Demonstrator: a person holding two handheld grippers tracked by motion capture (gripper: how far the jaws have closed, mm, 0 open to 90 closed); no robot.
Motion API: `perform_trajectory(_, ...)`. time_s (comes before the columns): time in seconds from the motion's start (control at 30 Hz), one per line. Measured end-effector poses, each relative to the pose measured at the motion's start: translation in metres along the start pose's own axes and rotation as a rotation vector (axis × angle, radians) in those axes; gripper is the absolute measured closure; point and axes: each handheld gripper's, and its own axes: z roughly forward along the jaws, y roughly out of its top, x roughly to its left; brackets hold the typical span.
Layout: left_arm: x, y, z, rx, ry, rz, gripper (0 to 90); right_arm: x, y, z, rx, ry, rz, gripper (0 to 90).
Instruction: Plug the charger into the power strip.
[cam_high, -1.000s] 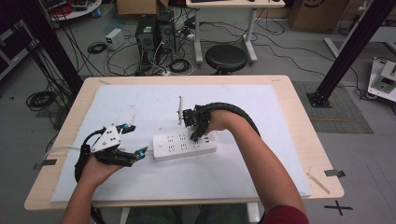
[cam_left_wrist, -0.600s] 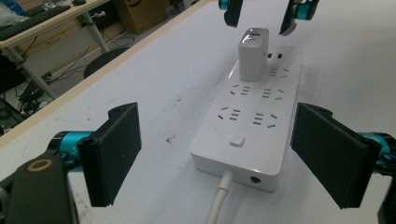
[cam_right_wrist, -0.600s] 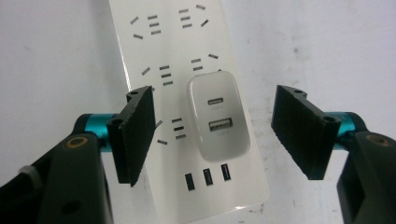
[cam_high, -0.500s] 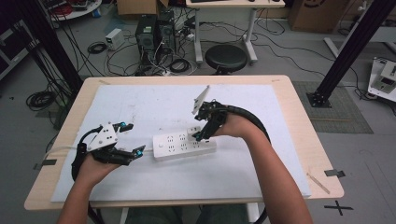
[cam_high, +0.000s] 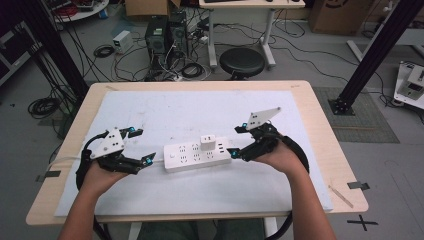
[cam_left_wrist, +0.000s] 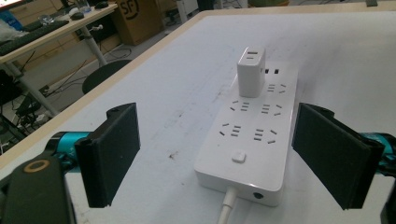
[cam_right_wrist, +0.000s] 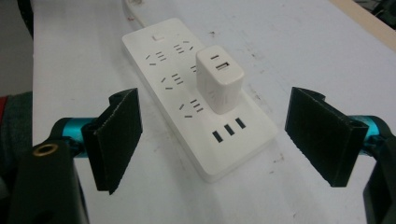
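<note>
A white power strip (cam_high: 197, 155) lies across the middle of the white mat, with a white USB charger (cam_high: 206, 141) standing plugged into its top. My left gripper (cam_high: 141, 145) is open just off the strip's left end. In the left gripper view (cam_left_wrist: 219, 140) the strip (cam_left_wrist: 252, 140), its cable end and the charger (cam_left_wrist: 251, 70) lie ahead of the wide jaws. My right gripper (cam_high: 237, 140) is open at the strip's right end; its jaws have just been opening and grip nothing. The right gripper view (cam_right_wrist: 215, 116) shows the charger (cam_right_wrist: 219, 81) on the strip (cam_right_wrist: 168, 70) just ahead.
The white mat (cam_high: 210, 110) covers most of a wooden table (cam_high: 320, 115). A thin stick (cam_high: 341, 196) and a piece of tape (cam_high: 357, 185) lie near the front right corner. Beyond the far edge the floor holds a stool (cam_high: 242, 62), computers and cables.
My right gripper has let go of the charger, opened wide and drawn back to the right off the strip. The charger stays plugged in. The left gripper has kept its place.
</note>
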Motion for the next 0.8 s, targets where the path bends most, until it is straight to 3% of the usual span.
perform_trajectory(0.3,0.002,-0.009,0.001,-0.022,-0.007,-0.040,15.3,0.010,-0.036,-0.013,-0.118,-0.043,0.083,19.2)
perform_trajectory(0.8,0.003,-0.014,-0.002,-0.011,-0.001,-0.051,15.3,0.011,-0.038,-0.014,-0.125,-0.041,0.086,19.2)
